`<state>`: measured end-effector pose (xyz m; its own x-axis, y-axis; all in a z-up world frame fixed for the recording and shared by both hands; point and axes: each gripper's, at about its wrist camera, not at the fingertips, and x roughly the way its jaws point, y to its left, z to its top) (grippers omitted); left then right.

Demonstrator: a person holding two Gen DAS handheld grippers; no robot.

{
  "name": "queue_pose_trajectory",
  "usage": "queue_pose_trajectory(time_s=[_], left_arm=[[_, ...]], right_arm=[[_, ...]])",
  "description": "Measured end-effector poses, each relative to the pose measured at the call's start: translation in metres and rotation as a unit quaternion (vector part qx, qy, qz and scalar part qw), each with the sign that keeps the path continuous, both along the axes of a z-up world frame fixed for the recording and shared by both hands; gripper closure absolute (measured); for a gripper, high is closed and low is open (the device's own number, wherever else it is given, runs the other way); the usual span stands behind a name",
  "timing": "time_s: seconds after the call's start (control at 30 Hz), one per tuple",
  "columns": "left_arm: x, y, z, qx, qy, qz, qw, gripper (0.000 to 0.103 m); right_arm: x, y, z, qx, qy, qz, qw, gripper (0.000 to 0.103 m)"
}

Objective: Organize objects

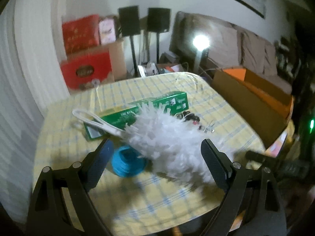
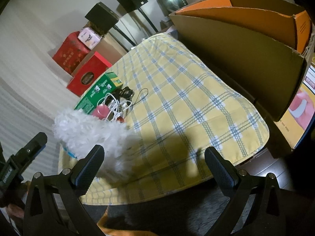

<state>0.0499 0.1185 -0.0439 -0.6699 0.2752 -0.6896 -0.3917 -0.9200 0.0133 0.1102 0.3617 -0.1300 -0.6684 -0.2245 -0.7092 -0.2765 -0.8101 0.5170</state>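
Far left of the table (image 1: 167, 200), with its yellow-and-blue checked cloth, a green carton (image 1: 137, 112) lies flat, the white loop handle of a fluffy white duster (image 1: 169, 143) draped across its front edge. Just below sits a small blue roll (image 1: 128, 162) — tape or cord, hard to say — half tucked under the duster's fringe. The left gripper (image 1: 157, 159) hangs over them with its fingers spread wide and nothing between the pads, tilted down as if lining up on the duster head. Past that, a tangle of white and black cables (image 2: 118, 102) with a pink item in it is bunched against the carton. Then bare cloth, where the right gripper (image 2: 154, 167) waits — jaws apart, empty. Far right stands the open cardboard box (image 2: 246, 59), likely the place everything is meant to go.
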Motion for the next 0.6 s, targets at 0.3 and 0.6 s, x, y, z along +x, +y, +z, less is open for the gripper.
queue_pose_trajectory(time_s=[0.3,0.6], left_arm=[[-0.021,-0.004,-0.008,-0.014,-0.001,0.031,0.9994,0.013],[-0.055,0.018,-0.033,-0.027,-0.016,0.015,0.9994,0.010]], right_arm=[[0.000,0.004,-0.006,-0.005,-0.009,-0.006,1.000,0.000],[-0.001,-0.003,-0.004,0.008,-0.007,0.002,1.000,0.000]])
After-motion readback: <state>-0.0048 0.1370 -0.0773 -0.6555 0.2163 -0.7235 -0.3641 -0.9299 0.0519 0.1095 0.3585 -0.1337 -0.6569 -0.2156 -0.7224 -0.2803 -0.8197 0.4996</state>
